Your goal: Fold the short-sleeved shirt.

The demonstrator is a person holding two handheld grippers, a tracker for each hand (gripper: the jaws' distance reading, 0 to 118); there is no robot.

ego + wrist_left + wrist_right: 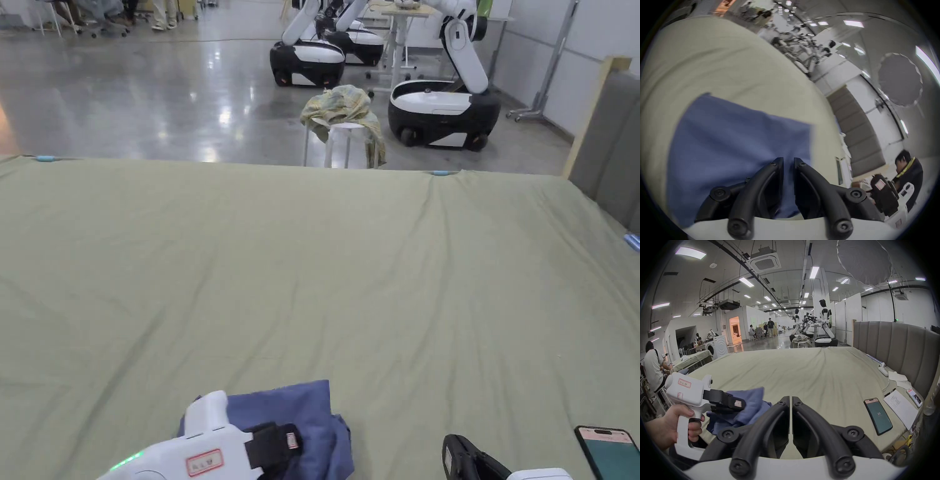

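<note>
Since we're working on the big green bedsheet (375, 262), the blue shirt (747, 408) sits bunched at its near edge. Our left gripper (788, 164) has cloth running between nearly closed jaws, probably pinching it to lift and spread. The right gripper (790, 400), jaws pressed together and empty, waits beside the shirt.

Bright, even light falls from ceiling panels (814, 272) – their glare streaks the polished floor (187, 119) in the head view. Both gripper views bow strongly toward dark round edges, and the left one is smeared with blur – the blue shirt (737, 142) looks soft.
</note>
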